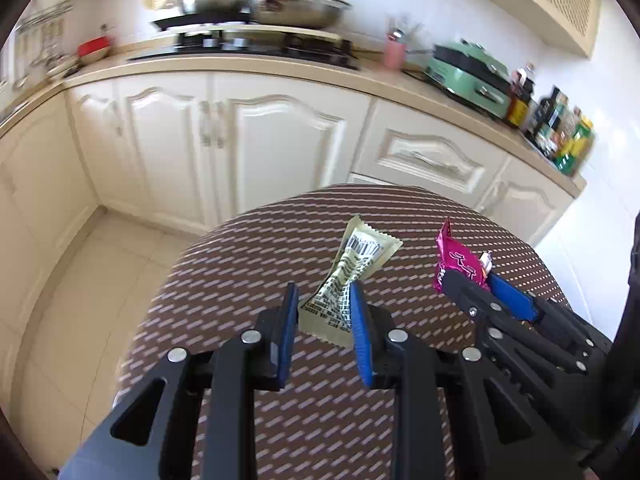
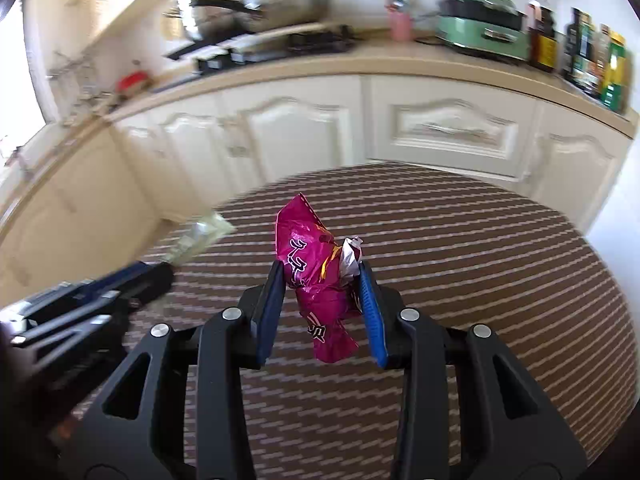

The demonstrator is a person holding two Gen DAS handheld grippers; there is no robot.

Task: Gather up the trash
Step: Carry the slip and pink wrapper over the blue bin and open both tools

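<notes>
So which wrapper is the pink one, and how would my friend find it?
Look at the round table with the brown striped cloth, in front of the cream kitchen cabinets. Above it, the right gripper pinches a crumpled wrapper. It is shiny magenta with white writing, unlike the pale cream wrapper in the left gripper.

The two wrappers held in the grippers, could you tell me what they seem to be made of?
Pink wrapper: likely glossy metallised plastic film; it glints, creases sharply and shows a silver inside. Pale wrapper: probably thin printed plastic film with a duller sheen; it is twisted and has crimped ends.
</notes>
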